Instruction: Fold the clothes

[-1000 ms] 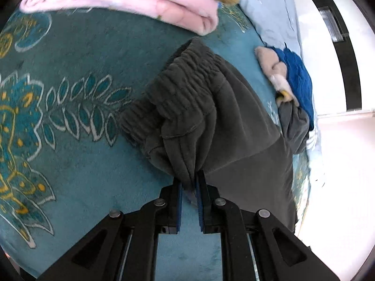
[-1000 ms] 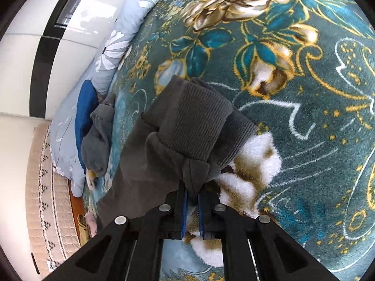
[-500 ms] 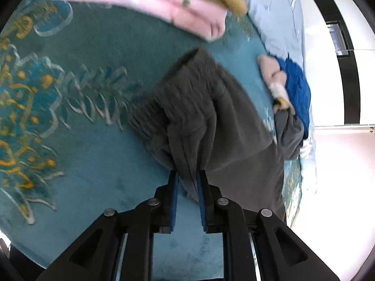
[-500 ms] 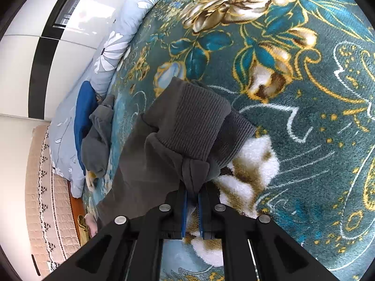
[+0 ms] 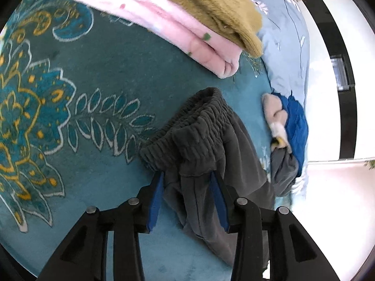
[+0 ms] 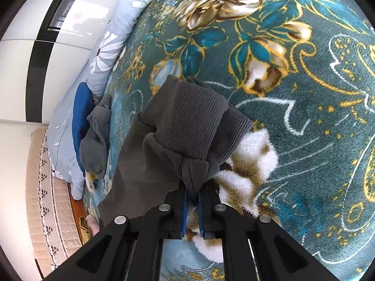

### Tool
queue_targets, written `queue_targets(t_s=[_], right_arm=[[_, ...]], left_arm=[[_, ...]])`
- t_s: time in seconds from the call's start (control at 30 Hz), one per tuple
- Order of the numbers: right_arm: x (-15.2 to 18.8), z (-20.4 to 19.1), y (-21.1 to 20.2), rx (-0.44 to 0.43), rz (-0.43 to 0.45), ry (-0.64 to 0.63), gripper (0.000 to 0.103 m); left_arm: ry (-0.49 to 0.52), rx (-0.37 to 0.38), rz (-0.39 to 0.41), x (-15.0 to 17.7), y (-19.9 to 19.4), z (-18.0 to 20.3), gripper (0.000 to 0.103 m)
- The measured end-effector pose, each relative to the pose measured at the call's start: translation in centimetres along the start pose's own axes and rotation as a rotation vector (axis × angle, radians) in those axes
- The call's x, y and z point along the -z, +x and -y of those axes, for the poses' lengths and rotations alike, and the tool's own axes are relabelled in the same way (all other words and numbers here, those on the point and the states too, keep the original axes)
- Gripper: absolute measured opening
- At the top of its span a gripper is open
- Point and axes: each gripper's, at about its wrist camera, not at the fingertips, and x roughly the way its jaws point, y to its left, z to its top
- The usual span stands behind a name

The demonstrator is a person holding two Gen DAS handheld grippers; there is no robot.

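1. A pair of dark grey trousers (image 5: 211,145) was seen lying on a teal floral blanket (image 5: 98,75); the gathered elastic waistband was at the end covered by the left wrist view, and the ribbed leg cuffs (image 6: 194,117) at the end covered by the right wrist view.
2. The left gripper (image 5: 187,199) was found spread wide, its blue-padded fingers (image 5: 154,201) set apart on either side of the fabric just below the waistband. Cloth lay between the pads, but no pinch was seen.
3. The right gripper (image 6: 192,208) was found drawn nearly together, with a bunched fold of the trouser leg clamped between its blue pads (image 6: 184,210) just below the cuffs.
4. The two cuffs were seen stacked, one overlapping the other, above a white and brown flower of the blanket pattern.
5. A folded pink blanket (image 5: 168,32) with an olive fleece garment (image 5: 206,7) on top of it was seen beyond the waistband, apart from the trousers.
6. A small heap of clothes was noted near the blanket's edge, made up of a blue garment (image 5: 296,126), a beige piece (image 5: 274,114) and a grey piece (image 5: 282,168).
7. A pale blue floral quilt (image 6: 110,49) was seen bordering the blanket, with white wardrobe panels behind it.
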Motion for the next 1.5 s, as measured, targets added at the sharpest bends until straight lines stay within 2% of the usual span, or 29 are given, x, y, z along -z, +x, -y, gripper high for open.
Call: queue_targets(t_s=[0.1, 0.2, 0.3, 0.47, 0.57, 0.63, 0.73, 0.83, 0.9, 0.93, 0.97, 1.03, 1.1, 1.23, 1.33, 1.5], right_arm=[[0.0, -0.1, -0.1, 0.002, -0.003, -0.001, 0.008], [0.1, 0.0, -0.1, 0.002, -0.001, 0.003, 0.008], [0.1, 0.1, -0.1, -0.001, -0.002, 0.014, 0.008], [0.1, 0.1, 0.0, -0.004, -0.007, 0.013, 0.008], [0.0, 0.1, 0.0, -0.001, -0.008, 0.018, 0.008], [0.0, -0.1, 0.0, 0.002, -0.012, 0.018, 0.008], [-0.2, -0.4, -0.5, -0.019, -0.007, 0.012, 0.008], [-0.1, -0.4, -0.6, -0.021, -0.003, 0.009, 0.008], [0.1, 0.1, -0.3, -0.017, -0.004, 0.031, 0.008], [0.1, 0.4, -0.2, -0.017, -0.003, 0.046, 0.008], [0.2, 0.5, -0.1, -0.021, -0.002, 0.055, 0.008], [0.2, 0.4, -0.2, -0.021, -0.006, 0.047, 0.008], [0.1, 0.3, -0.2, -0.018, -0.009, 0.036, 0.008], [0.2, 0.4, -0.2, -0.020, -0.009, 0.046, 0.008], [0.1, 0.4, -0.2, -0.023, -0.012, 0.044, 0.008], [0.0, 0.3, -0.2, -0.023, -0.015, 0.051, 0.008]], left_arm=[[0.025, -0.053, 0.008, 0.0, -0.3, 0.4, 0.039], [0.054, -0.070, 0.052, 0.1, -1.3, 1.0, 0.036], [0.073, -0.035, 0.033, 0.1, -1.1, 1.4, 0.036], [0.041, -0.014, 0.011, 0.1, 0.2, 0.9, 0.035], [0.034, -0.011, 0.031, 0.2, 0.0, 0.8, 0.021], [0.054, -0.008, 0.042, 0.3, -0.3, 1.3, 0.017], [0.074, 0.070, 0.079, 0.6, -2.0, 2.3, 0.014], [0.094, 0.111, 0.101, 0.8, -3.6, 3.3, 0.014], [0.126, -0.010, 0.078, 0.9, -2.8, 2.9, 0.014], [0.106, -0.058, 0.048, 1.0, -2.0, 2.0, 0.014], [0.063, -0.086, 0.023, 1.0, -1.3, 0.8, 0.014], [-0.010, -0.059, 0.014, 0.9, -0.8, -0.8, 0.014], [-0.010, -0.040, 0.007, 0.7, -0.9, -0.7, 0.014], [-0.034, -0.054, 0.001, 0.6, -1.1, -0.8, 0.019], [-0.050, -0.085, -0.001, 0.8, -0.8, -1.0, 0.043], [-0.120, -0.011, -0.007, 0.8, -0.1, -2.3, 0.044]])
